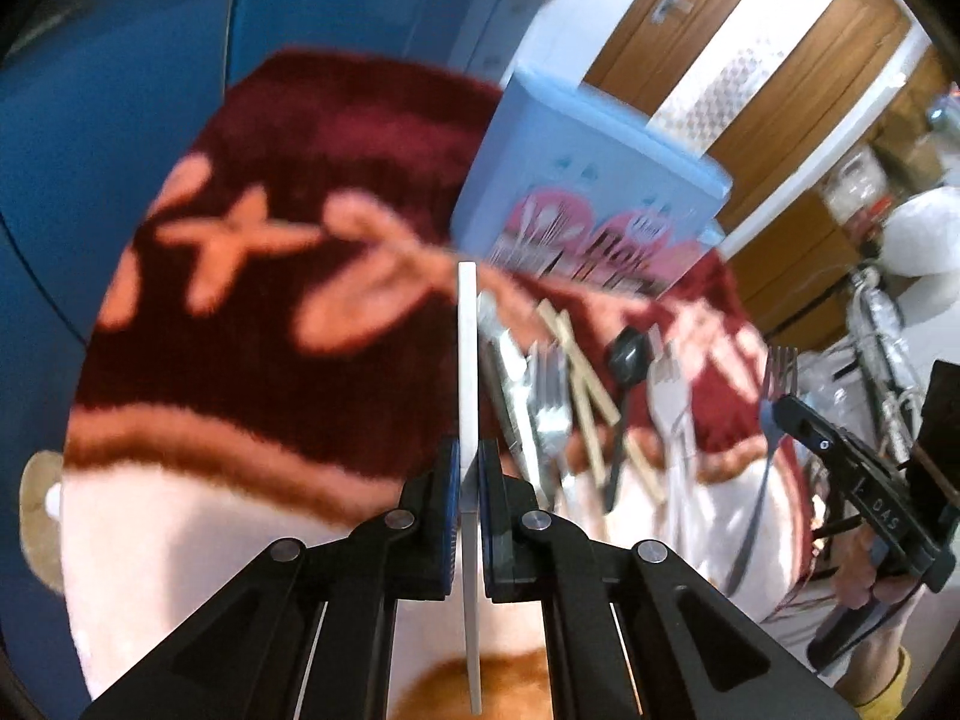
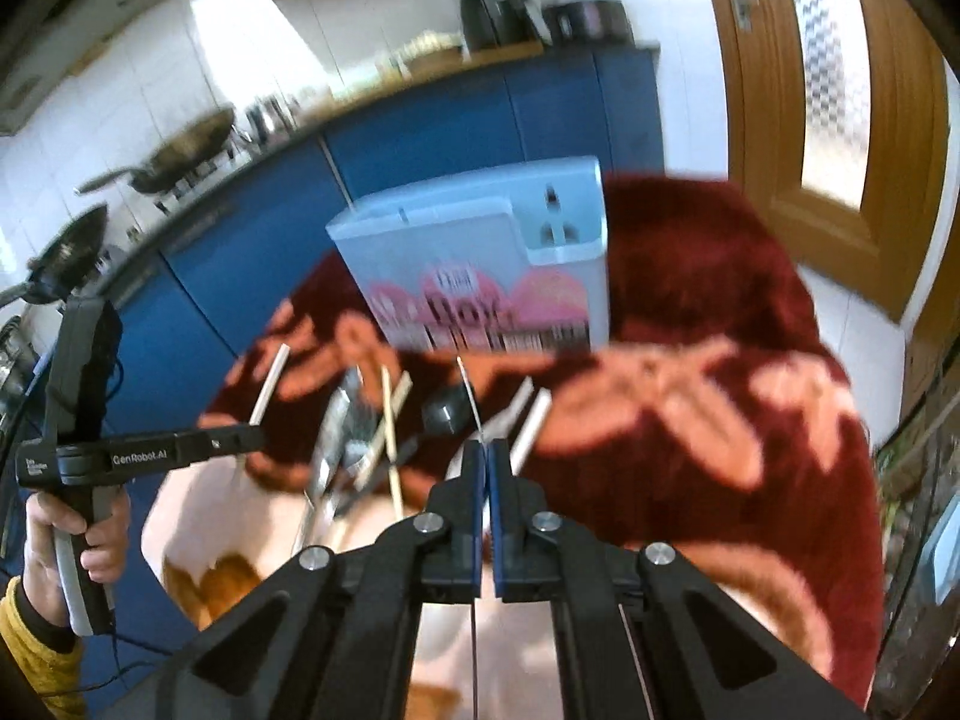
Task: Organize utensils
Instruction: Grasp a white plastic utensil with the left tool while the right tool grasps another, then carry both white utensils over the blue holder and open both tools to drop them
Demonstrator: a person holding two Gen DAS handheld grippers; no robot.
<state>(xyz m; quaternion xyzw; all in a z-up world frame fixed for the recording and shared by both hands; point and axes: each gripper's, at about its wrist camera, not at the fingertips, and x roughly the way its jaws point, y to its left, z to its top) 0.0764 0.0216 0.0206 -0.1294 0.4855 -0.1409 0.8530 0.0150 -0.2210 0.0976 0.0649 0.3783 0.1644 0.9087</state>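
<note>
My left gripper (image 1: pixel 470 468) is shut on a white flat utensil (image 1: pixel 467 360), seen edge-on and held above the red rug. It also shows in the right wrist view (image 2: pixel 270 384). My right gripper (image 2: pixel 483 456) is shut on a metal fork (image 1: pixel 774 414); in the right wrist view it is only a thin edge (image 2: pixel 471 396). A pile of utensils (image 1: pixel 576 402) lies on the rug: metal forks, wooden chopsticks (image 1: pixel 585 384), a black spoon (image 1: pixel 627 360), a white fork (image 1: pixel 666 396). A light blue utensil holder box (image 2: pixel 480 252) stands behind the pile.
The table wears a dark red fluffy cover with pink flowers (image 1: pixel 270 312). Blue kitchen cabinets (image 2: pixel 420 132) stand behind, with woks on the counter (image 2: pixel 180 156). A wooden door (image 2: pixel 840 90) is at the right.
</note>
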